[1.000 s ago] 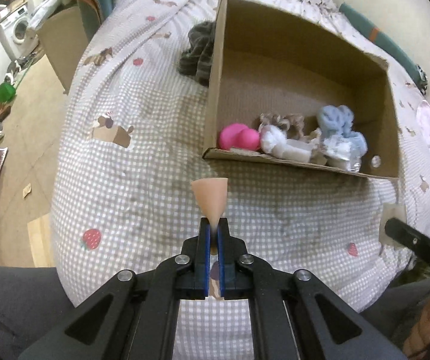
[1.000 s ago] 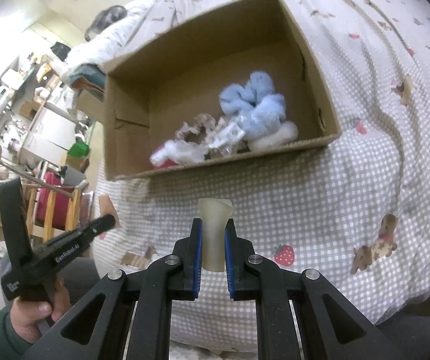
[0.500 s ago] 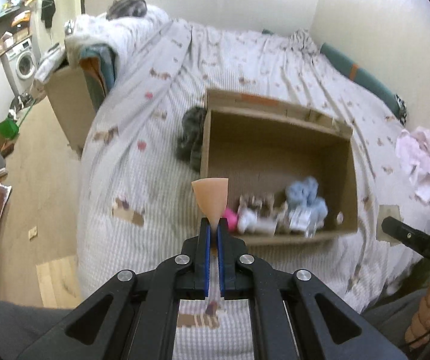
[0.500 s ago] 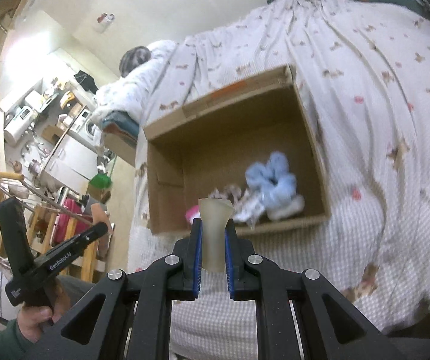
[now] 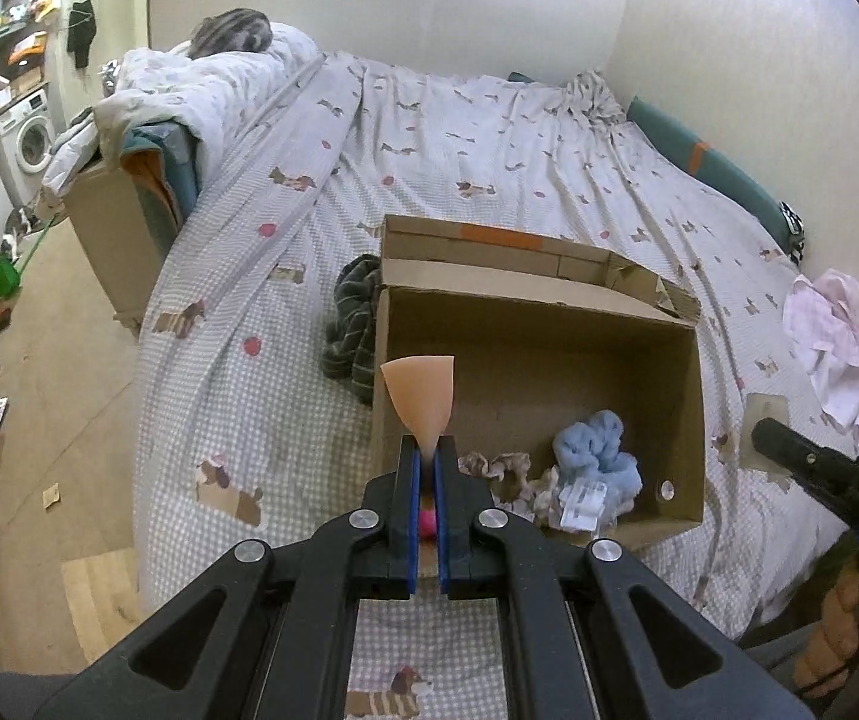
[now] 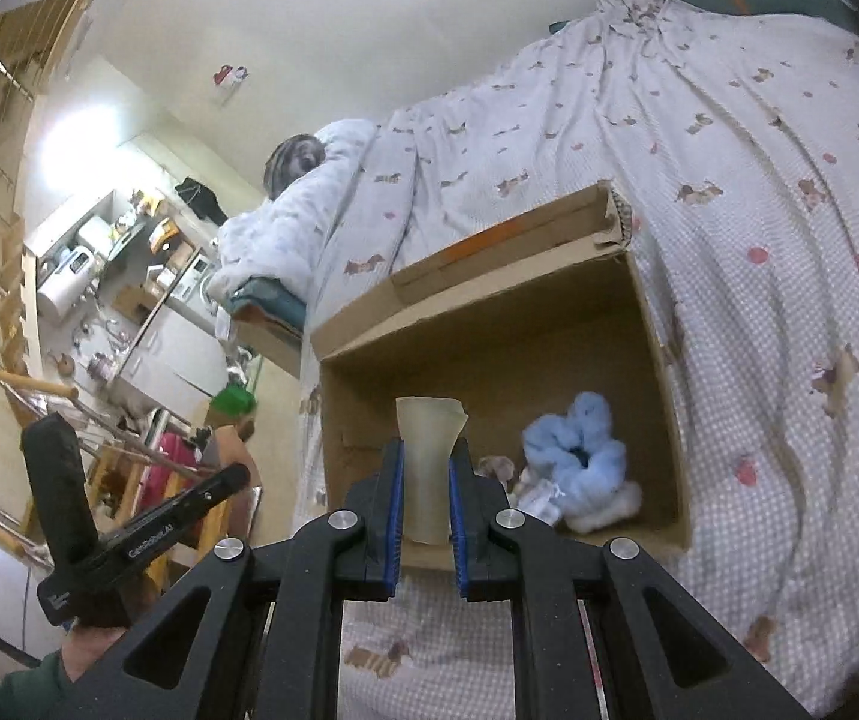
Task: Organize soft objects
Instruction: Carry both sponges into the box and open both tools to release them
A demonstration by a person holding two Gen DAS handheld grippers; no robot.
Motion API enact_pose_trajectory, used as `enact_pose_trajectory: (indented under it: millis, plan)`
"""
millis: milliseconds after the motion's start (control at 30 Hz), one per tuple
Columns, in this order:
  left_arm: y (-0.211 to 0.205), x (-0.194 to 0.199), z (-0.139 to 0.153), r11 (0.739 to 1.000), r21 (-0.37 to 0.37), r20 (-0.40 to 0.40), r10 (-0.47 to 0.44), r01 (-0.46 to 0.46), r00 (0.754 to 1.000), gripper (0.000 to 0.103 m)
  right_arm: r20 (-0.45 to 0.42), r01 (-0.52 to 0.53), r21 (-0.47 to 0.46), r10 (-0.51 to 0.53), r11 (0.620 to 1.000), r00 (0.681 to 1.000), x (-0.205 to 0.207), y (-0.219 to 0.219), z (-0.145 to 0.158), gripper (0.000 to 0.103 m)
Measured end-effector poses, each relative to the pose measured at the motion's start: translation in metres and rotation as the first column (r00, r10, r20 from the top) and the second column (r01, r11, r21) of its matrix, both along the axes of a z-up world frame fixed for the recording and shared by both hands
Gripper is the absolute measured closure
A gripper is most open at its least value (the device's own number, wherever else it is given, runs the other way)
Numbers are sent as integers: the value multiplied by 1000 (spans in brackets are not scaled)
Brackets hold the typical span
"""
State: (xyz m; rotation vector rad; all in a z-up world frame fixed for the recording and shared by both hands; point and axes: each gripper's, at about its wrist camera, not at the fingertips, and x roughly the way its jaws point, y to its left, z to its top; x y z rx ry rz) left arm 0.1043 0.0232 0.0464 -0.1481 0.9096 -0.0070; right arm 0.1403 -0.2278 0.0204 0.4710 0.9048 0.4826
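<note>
Right, status as I read it from both wrist cams, box as my landmark:

Box: cardboard box (image 5: 534, 330) sits open-topped on the bed (image 5: 489, 120), mouth up so stuff can be dropped in from above.

L gripper: left gripper (image 5: 423, 483) is clamped tight on the thin neck of a peach wedge (image 5: 420, 396), a flared soft piece. Pinched at the narrow end, I reckon, so the wide end hangs free over the box's near wall.

R gripper: right gripper (image 6: 426, 495) is closed on a pale translucent piece (image 6: 429, 462), jaws a bit further apart since this one's thicker. Held upright, above the box's near edge.

Already in box: blue fluffy item (image 5: 597, 447), beige scrunchie (image 5: 492, 465), a packaged bit w/ label (image 5: 585, 501) and sth pink (image 5: 428, 521) I only glimpse between my L jaws. All bunched at the near wall.

Outside box: dark striped cloth (image 5: 351, 324) touching the box's left wall; pink-white clothes (image 5: 837, 336) well apart to its right. Both prob still to sort.

Stage: my guess is both pieces are mid-carry, not yet released.

Next: need to get both tips past the near rim before letting go, else they land on the bed.

Risk: wedge is gripped by v. little material, could slip.
</note>
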Motion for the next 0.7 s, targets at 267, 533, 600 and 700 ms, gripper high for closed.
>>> enact_pose_trajectory:
  millis: [267,533,600,700]
  plan:
    - [-14,25,-27,999,-14,-20,-46,45,999,99,-86,30,-31,-32,999,996,16,3,-45,88]
    - [-26,42,-67,997,-40,-67,-62,60,996,99,-129,10,-116,-25,993,991,28,13,-70,88]
    - [-29,45,-72,997,-18,-70,-74,73,995,99,-140,9,-126,-27,992,990,30,14,-74,88]
    - [-30,48,-77,998,0,-74,-62,62,995,99,-149,-5,-142,-17,990,989,31,17,-77,88]
